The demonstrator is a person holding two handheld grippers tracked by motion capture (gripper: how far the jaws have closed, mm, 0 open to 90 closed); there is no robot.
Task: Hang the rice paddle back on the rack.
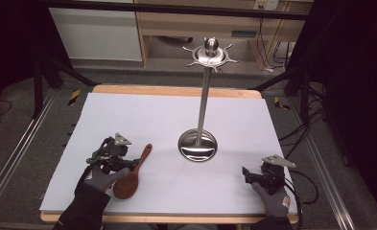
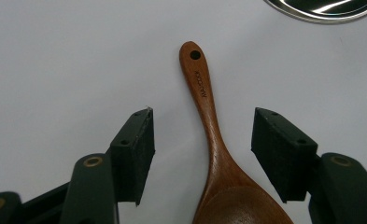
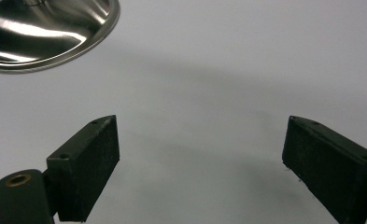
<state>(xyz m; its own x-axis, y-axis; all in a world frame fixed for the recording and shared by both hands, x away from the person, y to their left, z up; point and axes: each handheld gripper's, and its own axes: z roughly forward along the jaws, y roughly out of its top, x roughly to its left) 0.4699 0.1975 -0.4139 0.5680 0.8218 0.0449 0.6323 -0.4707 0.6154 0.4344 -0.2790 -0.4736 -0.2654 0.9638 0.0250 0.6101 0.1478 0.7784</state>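
One glossy reddish-brown wooden spoon lay flat on the matte white table cover, its neck between the left gripper's parted black jaws, untouched. One polished steel stand, round-based with a hooked top, stood mid-table. The right gripper rested wide open, holding nothing.

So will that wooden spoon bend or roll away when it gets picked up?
Probably not. The wooden spoon looks like solid wood, so likely stiff and light. It lies flat on the table, so it shouldn't roll. The left gripper straddles its smooth neck, which might slip slightly.
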